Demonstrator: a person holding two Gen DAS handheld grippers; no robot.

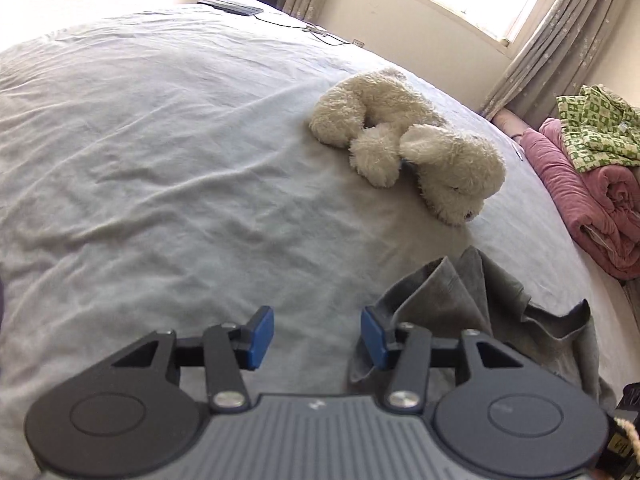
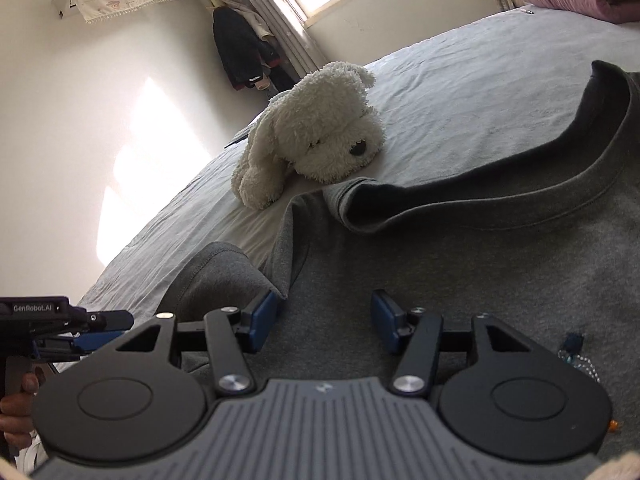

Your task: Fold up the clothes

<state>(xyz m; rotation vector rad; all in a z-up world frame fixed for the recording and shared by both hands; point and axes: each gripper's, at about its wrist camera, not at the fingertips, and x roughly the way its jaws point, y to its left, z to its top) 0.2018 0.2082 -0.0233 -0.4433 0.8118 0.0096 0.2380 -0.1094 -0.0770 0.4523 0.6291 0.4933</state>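
Note:
A grey sweatshirt [image 2: 460,264] lies spread on the bed, its collar [image 2: 560,184] toward the far side. My right gripper [image 2: 324,326] is open just above the sweatshirt's chest, with a raised fold of sleeve [image 2: 224,276] by its left finger. In the left wrist view a bunched grey part of the sweatshirt [image 1: 460,296] lies at the lower right. My left gripper [image 1: 317,338] is open and empty over the bare sheet, its right finger at the cloth's edge. The left gripper also shows in the right wrist view [image 2: 80,328] at the far left, side on.
A white plush dog [image 1: 404,140] [image 2: 316,132] lies on the grey bedsheet [image 1: 160,140] beyond the sweatshirt. Folded pink blankets [image 1: 592,200] and a green patterned cloth [image 1: 596,132] sit at the bed's right. A dark flat item [image 1: 232,6] with a cable lies at the far edge.

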